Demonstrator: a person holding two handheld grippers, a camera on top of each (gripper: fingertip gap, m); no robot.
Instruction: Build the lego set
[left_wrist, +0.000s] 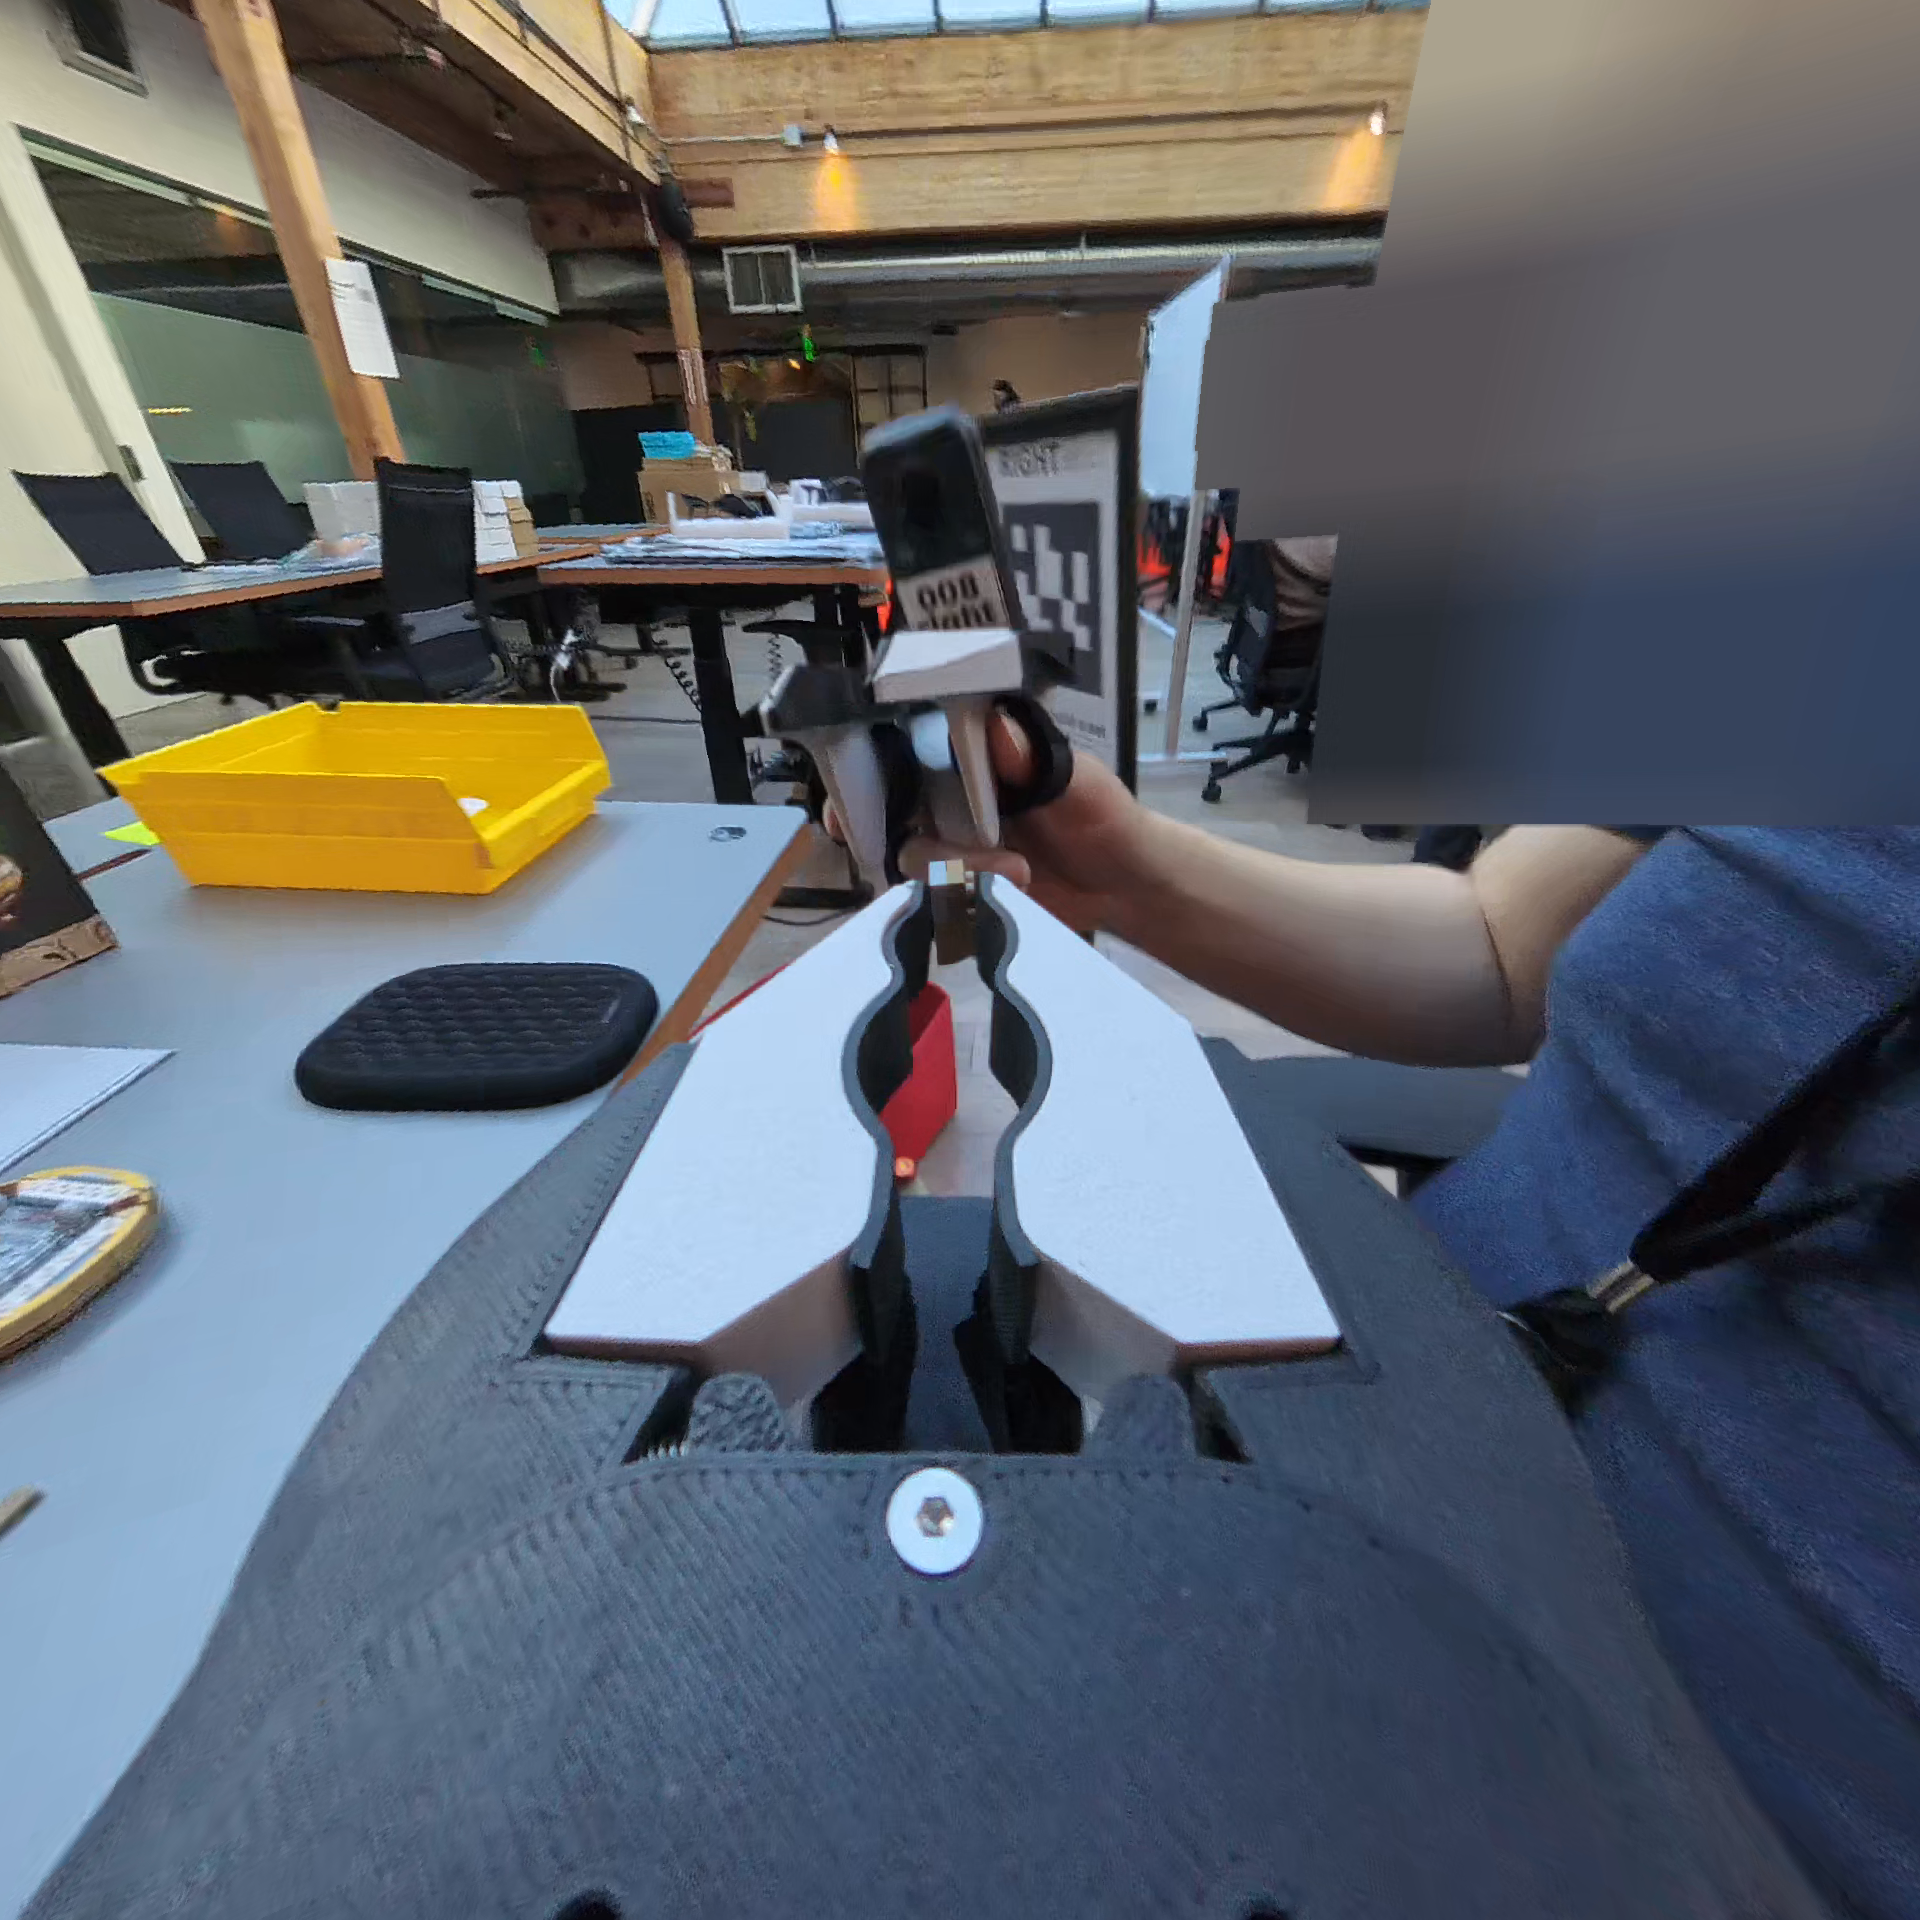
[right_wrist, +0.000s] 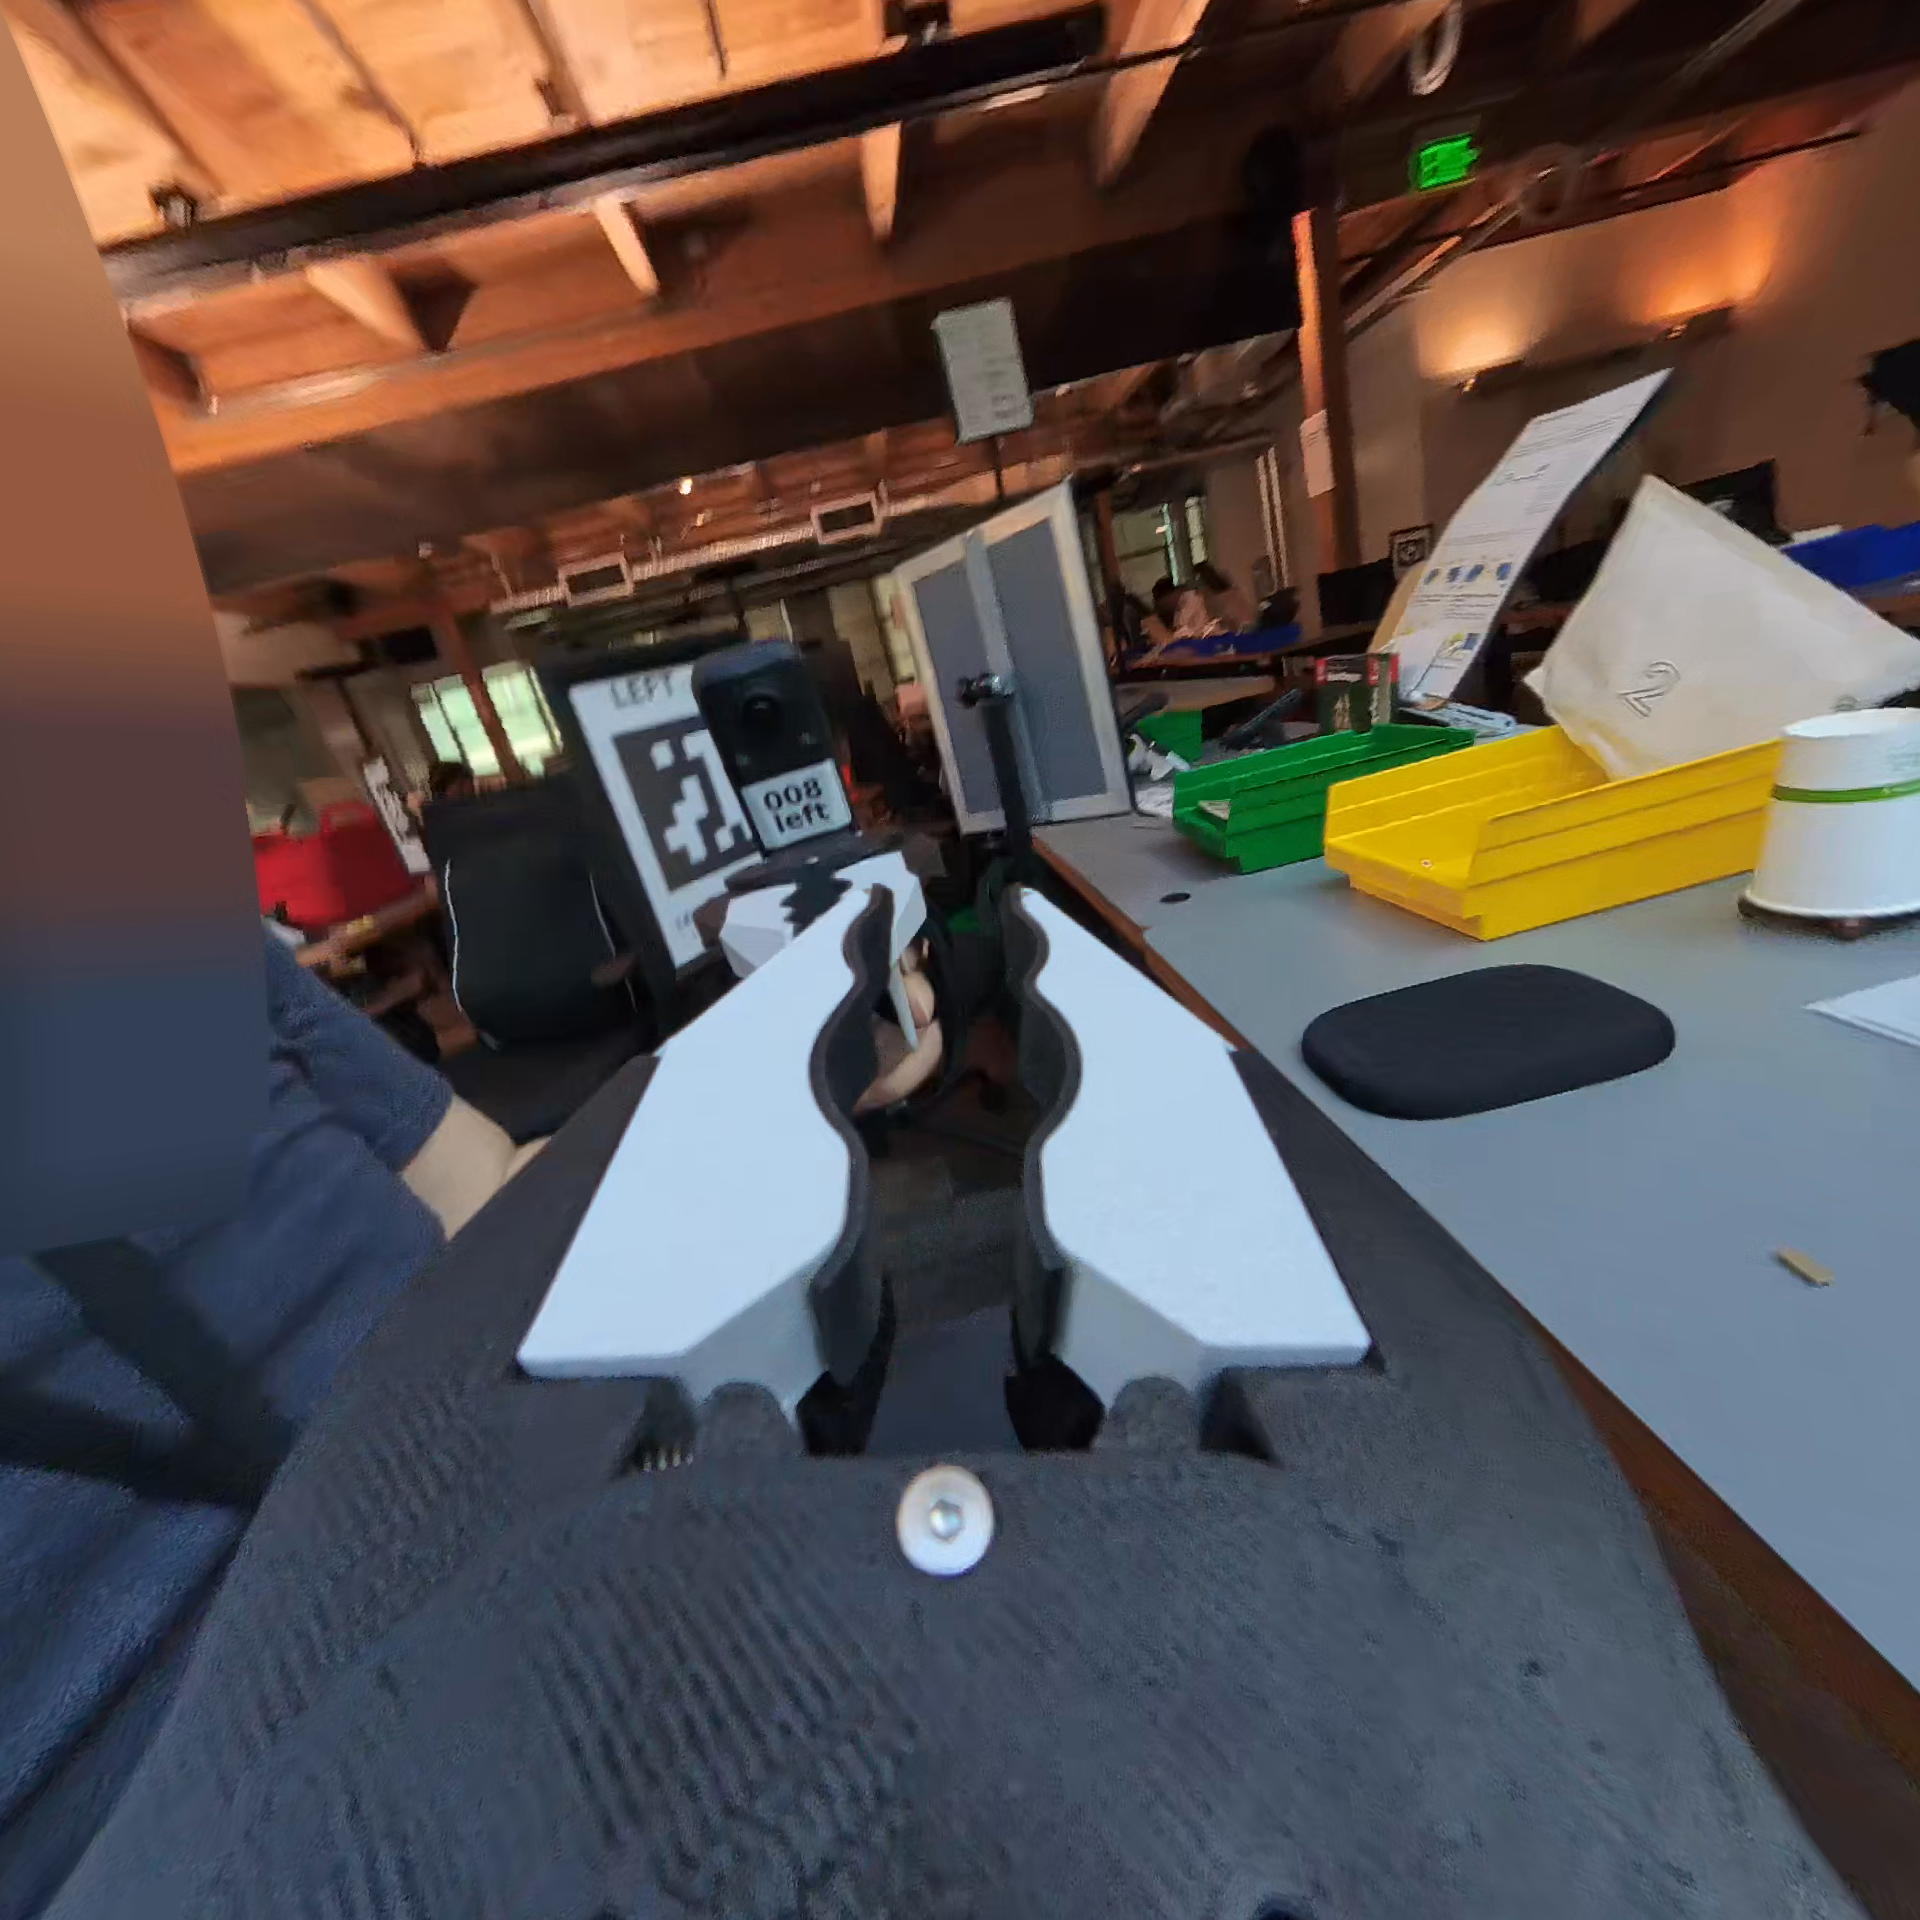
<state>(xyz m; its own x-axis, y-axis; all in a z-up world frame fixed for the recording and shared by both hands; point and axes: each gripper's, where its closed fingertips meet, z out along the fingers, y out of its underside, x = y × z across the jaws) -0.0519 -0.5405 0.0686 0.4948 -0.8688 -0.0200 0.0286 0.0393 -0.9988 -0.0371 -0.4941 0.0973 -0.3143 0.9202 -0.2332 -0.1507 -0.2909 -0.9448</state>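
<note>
On the left of the left wrist view, a yellow plastic bin (left_wrist: 353, 795) sits on the grey table (left_wrist: 312, 1195), with a black textured cushion pad (left_wrist: 478, 1034) lying nearer the camera and well apart from it. A round yellow-rimmed disc (left_wrist: 62, 1247) lies at the table's left edge. In the middle, the left hand-held gripper (left_wrist: 951, 899) is held out past the table edge, its white fingers almost together at the tips with a small tan and dark lego piece (left_wrist: 954, 914) pinched between them. Just above, the right hand-held gripper (left_wrist: 925, 831) points down at that piece, its fingers slightly apart; whether they touch the piece I cannot tell. A red container (left_wrist: 925, 1070) stands on the floor below. A bare forearm (left_wrist: 1299, 956) reaches in from the right.

In the right wrist view, the right hand-held gripper's tips stand a little apart, and the piece is hidden. On the table to the right lie a green plastic bin (right_wrist: 1299, 790), a white paper cup (right_wrist: 1839, 821) and a small tan lego strip (right_wrist: 1803, 1268).
</note>
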